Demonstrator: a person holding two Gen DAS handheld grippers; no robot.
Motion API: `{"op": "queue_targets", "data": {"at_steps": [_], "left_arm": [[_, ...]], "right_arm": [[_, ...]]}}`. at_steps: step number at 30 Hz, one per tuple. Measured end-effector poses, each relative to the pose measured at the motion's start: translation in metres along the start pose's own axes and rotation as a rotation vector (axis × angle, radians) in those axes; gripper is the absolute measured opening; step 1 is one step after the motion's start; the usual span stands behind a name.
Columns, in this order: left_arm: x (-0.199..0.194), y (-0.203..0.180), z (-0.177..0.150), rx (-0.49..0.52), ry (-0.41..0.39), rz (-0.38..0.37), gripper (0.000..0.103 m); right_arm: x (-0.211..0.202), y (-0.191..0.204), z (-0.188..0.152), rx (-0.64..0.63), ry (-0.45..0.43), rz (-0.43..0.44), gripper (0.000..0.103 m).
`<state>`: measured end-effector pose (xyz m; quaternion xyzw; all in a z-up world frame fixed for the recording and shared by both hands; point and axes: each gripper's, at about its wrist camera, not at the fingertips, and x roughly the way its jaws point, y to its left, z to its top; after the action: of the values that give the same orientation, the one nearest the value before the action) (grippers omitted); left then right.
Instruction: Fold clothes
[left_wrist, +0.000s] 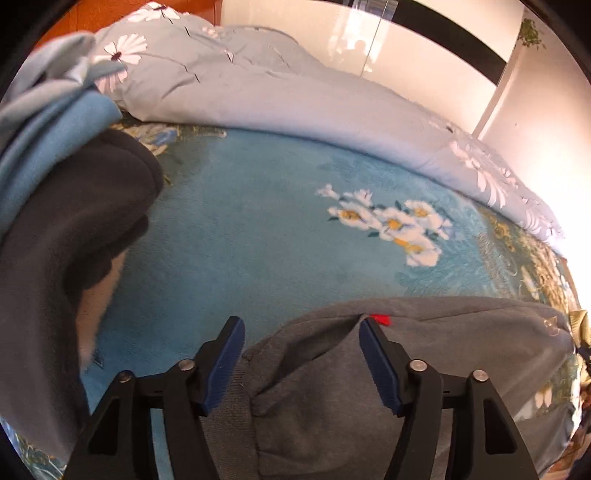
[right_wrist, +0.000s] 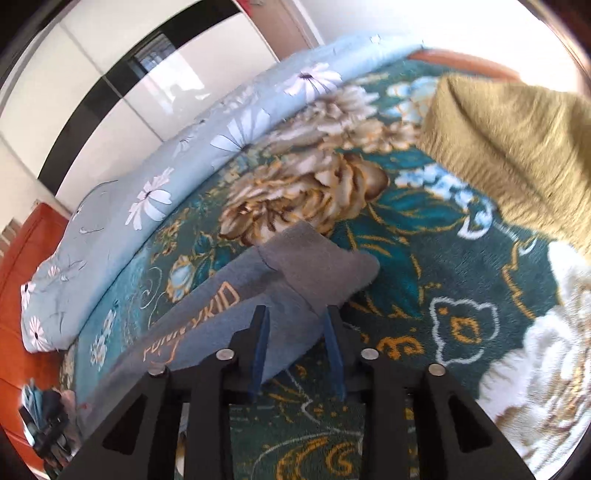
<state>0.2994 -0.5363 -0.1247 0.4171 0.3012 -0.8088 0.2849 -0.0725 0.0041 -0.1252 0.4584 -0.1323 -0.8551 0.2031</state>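
Note:
A grey sweatshirt (left_wrist: 332, 387) with a red tag (left_wrist: 380, 319) lies on the blue floral blanket (left_wrist: 258, 229) of a bed. My left gripper (left_wrist: 301, 326) is open just above it, its blue-padded fingers (left_wrist: 225, 365) straddling the collar edge. In the right wrist view the same grey sweatshirt (right_wrist: 236, 299) shows orange lettering and a grey sleeve cuff (right_wrist: 317, 266). My right gripper (right_wrist: 297, 314) is open, its fingers on either side of the sleeve near the cuff, not closed on it.
A stack of folded clothes, dark grey (left_wrist: 74, 229) and light blue (left_wrist: 48, 140), sits at the left. A rolled pale-blue daisy quilt (left_wrist: 295, 96) runs along the far side. An olive-yellow garment (right_wrist: 517, 147) and white fleece (right_wrist: 554, 332) lie at the right.

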Motion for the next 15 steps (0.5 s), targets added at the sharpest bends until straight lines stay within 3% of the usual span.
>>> {"op": "queue_targets", "data": {"at_steps": [3, 5, 6, 7, 8, 11, 15], "left_arm": [[0.014, 0.007, 0.003, 0.004, 0.041, 0.034, 0.071], [0.018, 0.011, 0.004, -0.021, 0.026, 0.026, 0.068], [0.019, 0.012, 0.005, -0.037, 0.013, 0.023, 0.062], [0.018, 0.013, 0.007, -0.050, 0.007, 0.028, 0.031], [0.019, 0.014, 0.010, -0.068, 0.006, 0.035, 0.019], [0.023, 0.014, 0.017, -0.115, 0.022, 0.049, 0.019], [-0.003, 0.009, 0.010, -0.110, -0.014, 0.000, 0.022]], "right_arm": [[-0.019, 0.007, -0.010, -0.067, -0.029, -0.005, 0.037], [-0.031, 0.008, -0.018, -0.089, -0.030, -0.007, 0.037], [-0.037, 0.007, -0.021, -0.096, -0.028, -0.007, 0.037], [-0.042, 0.006, -0.024, -0.101, -0.027, -0.006, 0.037], [-0.047, 0.004, -0.028, -0.103, -0.027, -0.007, 0.038], [-0.058, -0.002, -0.038, -0.090, -0.025, -0.002, 0.038], [-0.072, -0.011, -0.052, -0.062, -0.015, 0.023, 0.038]]}}
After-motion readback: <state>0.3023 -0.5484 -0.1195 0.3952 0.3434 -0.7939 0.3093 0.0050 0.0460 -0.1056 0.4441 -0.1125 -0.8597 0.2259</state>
